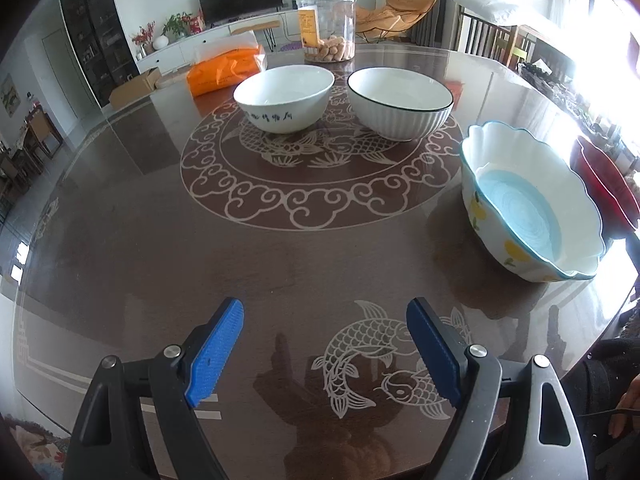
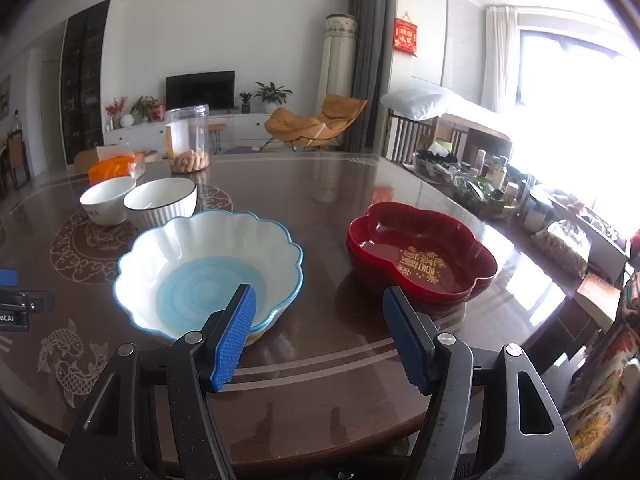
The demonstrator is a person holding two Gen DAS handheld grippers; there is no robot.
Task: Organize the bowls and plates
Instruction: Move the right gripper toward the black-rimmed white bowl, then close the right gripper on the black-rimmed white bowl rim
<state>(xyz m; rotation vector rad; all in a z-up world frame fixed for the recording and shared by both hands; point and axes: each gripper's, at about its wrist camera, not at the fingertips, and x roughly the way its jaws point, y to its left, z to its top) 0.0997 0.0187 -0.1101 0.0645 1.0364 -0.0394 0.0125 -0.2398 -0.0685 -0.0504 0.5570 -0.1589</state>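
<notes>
1. A bright living room with a dark television on a white sideboard and an orange lounge chair surrounds a round, glossy dark-brown table point(image 1: 120, 240) inlaid with pale cloud scrolls and carp.

2. Near the table's middle stand two small bowls side by side, close but apart: a plain white bowl with dark lettering on its side point(image 1: 284, 98) and a white ribbed bowl with a thin dark rim point(image 1: 400, 102).

3. Nearer the table's edge sits a large scalloped white bowl with a blue swirl bottom and yellow fruit painted outside point(image 2: 208, 268). From the right wrist view it appears to rest inside a second, matching bowl, whose rim shows just below.

4. To its right, well apart, sits a stack of dark red lobed dishes with gold lettering inside point(image 2: 420, 256).

5. Behind the bowls stand a clear plastic jar with biscuits at the bottom point(image 1: 326, 26) and an orange tissue packet point(image 1: 224, 70).

6. The left gripper point(image 1: 324, 356), blue-padded, hangs wide open over the carp inlay, holding nothing.

7. The right gripper point(image 2: 320, 340) is parted and empty over bare table; its left pad point(image 2: 236, 340) overlaps the scalloped bowl's near rim in view, contact unclear.
</notes>
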